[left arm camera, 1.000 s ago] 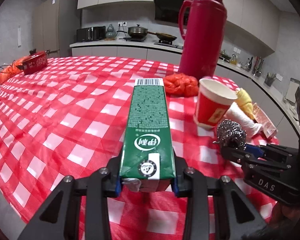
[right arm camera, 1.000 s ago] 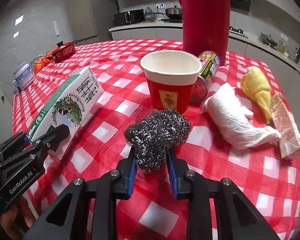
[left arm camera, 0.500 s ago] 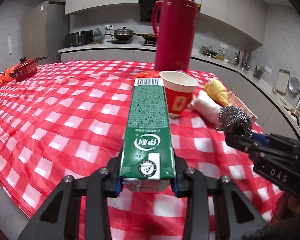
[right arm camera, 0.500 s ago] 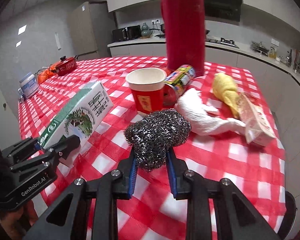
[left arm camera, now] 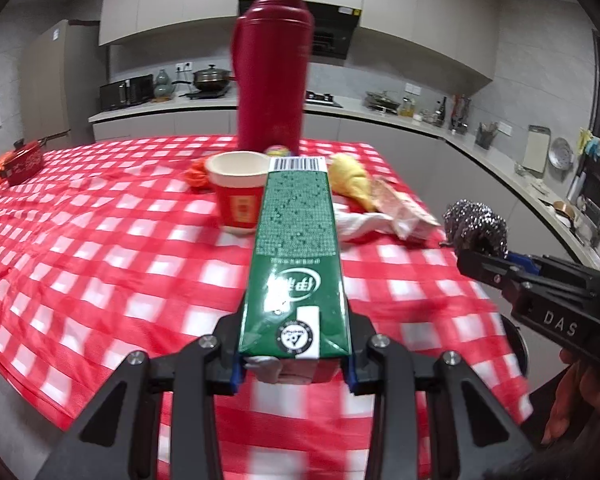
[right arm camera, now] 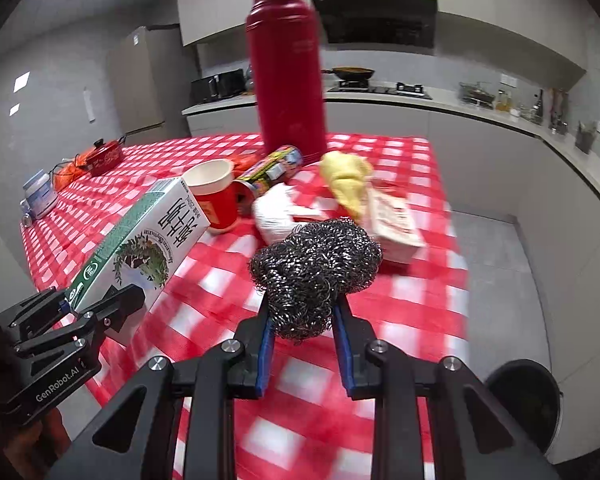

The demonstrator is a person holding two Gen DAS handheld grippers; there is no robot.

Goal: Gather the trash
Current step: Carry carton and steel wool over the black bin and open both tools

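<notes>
Nearest, left gripper (left arm camera: 294, 364): jaws closed part-way on the base of a green milk carton (left arm camera: 296, 264), pads pressed to both its sides, the carton lying lengthwise away from the camera and held clear above the table. Right gripper (right arm camera: 303, 330): jaws narrowed on a steel wool scourer (right arm camera: 315, 270), blue pads pinching its lower part, the ball bulging above the fingertips and off the cloth. In the right wrist view the left gripper (right arm camera: 96, 310) appears at the left with the carton (right arm camera: 144, 240) angled upward. Beneath both, a table with a red-and-white checked cloth (left arm camera: 100, 248). At the lower right, on the floor beside the table, a dark round bin (right arm camera: 524, 404). Middle distance on the cloth: a red paper cup (right arm camera: 216, 196) standing upright; a printed can (right arm camera: 270, 170) lying on its side just behind it; a crumpled white tissue (right arm camera: 278, 212); a yellow cloth (right arm camera: 346, 182); a flattened paper packet (right arm camera: 394, 226) at the right. Farther: a tall red thermos (right arm camera: 288, 68) standing upright behind the can. Far left on the cloth: a small red pot (right arm camera: 104, 154). Beyond, a kitchen counter (right arm camera: 420, 100) with a hob.
</notes>
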